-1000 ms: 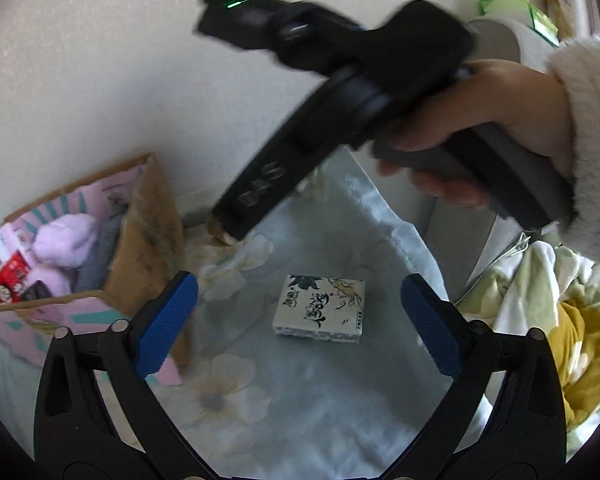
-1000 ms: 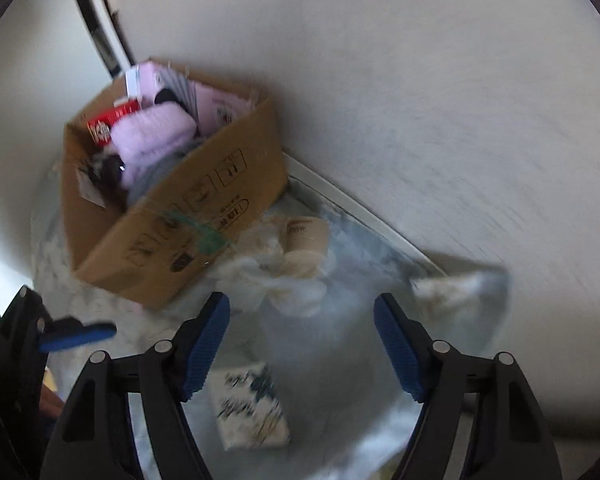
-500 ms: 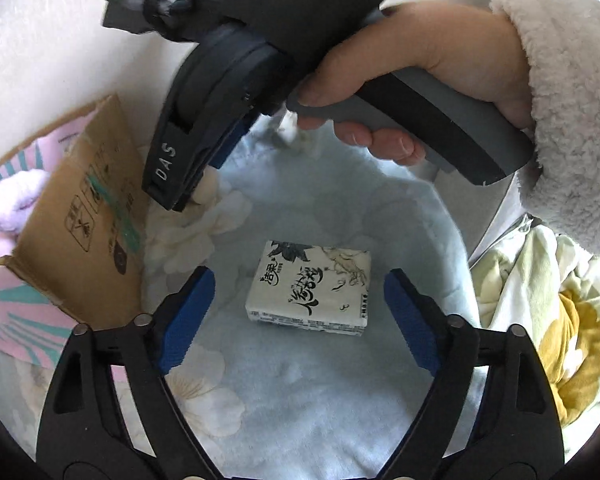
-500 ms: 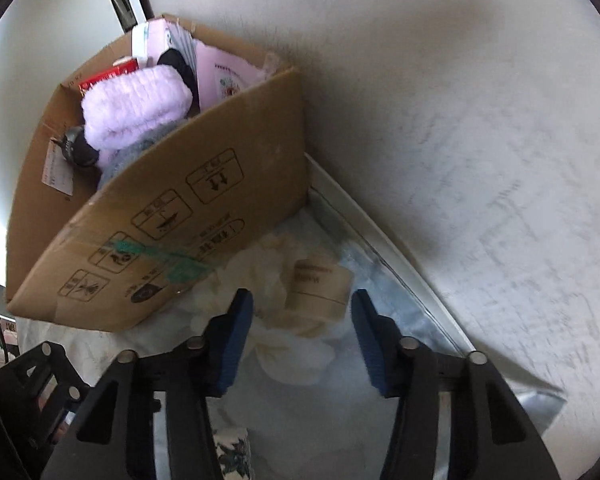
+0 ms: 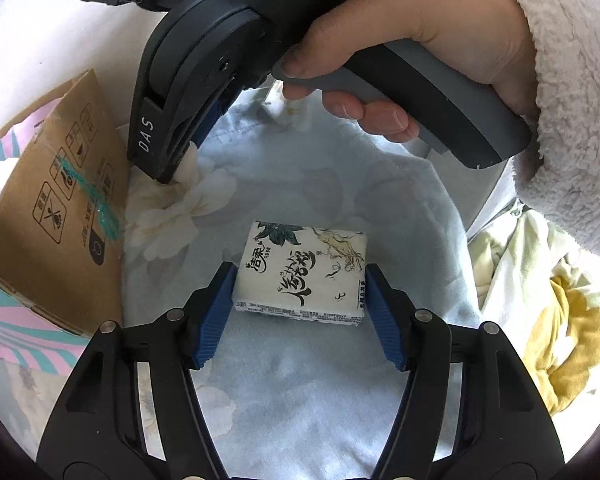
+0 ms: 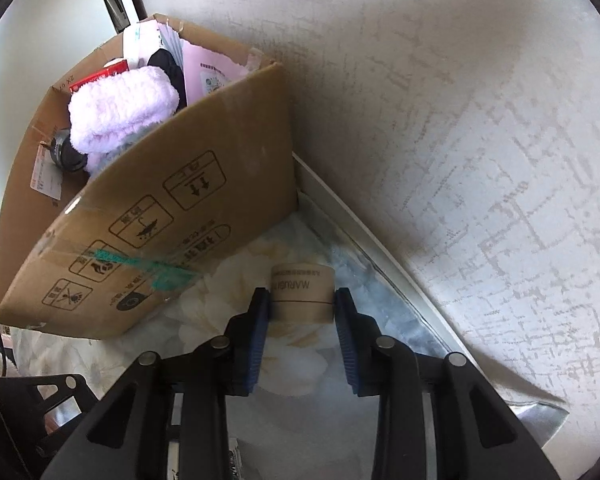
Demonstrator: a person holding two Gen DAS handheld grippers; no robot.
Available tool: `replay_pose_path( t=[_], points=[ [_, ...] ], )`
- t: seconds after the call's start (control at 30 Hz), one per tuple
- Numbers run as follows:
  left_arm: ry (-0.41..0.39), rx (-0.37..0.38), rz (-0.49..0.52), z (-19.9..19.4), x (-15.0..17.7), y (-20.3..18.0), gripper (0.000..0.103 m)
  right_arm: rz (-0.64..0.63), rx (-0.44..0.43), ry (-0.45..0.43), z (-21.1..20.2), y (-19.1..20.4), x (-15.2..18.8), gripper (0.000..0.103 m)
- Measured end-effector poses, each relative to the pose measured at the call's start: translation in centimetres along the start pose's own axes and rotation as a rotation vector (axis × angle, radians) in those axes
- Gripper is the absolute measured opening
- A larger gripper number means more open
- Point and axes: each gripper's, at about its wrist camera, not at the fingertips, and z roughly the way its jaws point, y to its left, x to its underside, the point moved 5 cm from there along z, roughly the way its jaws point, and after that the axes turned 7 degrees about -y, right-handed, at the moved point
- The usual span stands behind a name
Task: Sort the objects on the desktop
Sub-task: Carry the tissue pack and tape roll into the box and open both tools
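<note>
Already the cardboard box at the far left holds several sorted things: a lilac fluffy item, a pink paper pack and a red packet. What I see left are two objects on the flowered cloth, and I am taking both at once. The left gripper has just been closing, and its blue fingers now touch both short ends of the tissue pack, which lies flat between them in the middle of the cloth. The right gripper has also been closing; its fingers press on the two ends of the brown tape roll, lying on its side beside the near wall of the box. Neither object is lifted yet, I think. Both must go to their place.
</note>
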Motion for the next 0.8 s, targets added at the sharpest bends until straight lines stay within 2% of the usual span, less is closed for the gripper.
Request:
replay_pose_path(
  t=[0.23,0.6,0.67,0.7,0.77,0.8],
  points=[
    [-0.026,0.016,0.009,-2.4,-1.5,0.1,0.061,0.018,0.014,-0.012,-2.1,-0.1,0.0,0.03],
    [-0.082,0.044,0.019,-9.3,-5.6,2.5,0.061,0.052,0.074,-0.047,-9.2,0.7,-1.8,0.03],
    [-0.097,0.043,0.021,-10.5,-7.4,3.6,0.061,0.066,0.085,-0.055,-10.4,0.3,-3.7,0.03],
    [-0.102,0.043,0.021,-11.0,-7.8,4.1,0.061,0.072,0.091,-0.058,-10.2,0.2,-6.6,0.03],
    [-0.11,0.039,0.021,-12.5,-8.8,5.0,0.061,0.086,0.101,-0.072,-12.0,0.9,-7.3,0.03],
    [-0.109,0.037,0.021,-13.0,-9.4,5.9,0.061,0.093,0.097,-0.078,-13.0,1.5,-6.6,0.03]
  ],
)
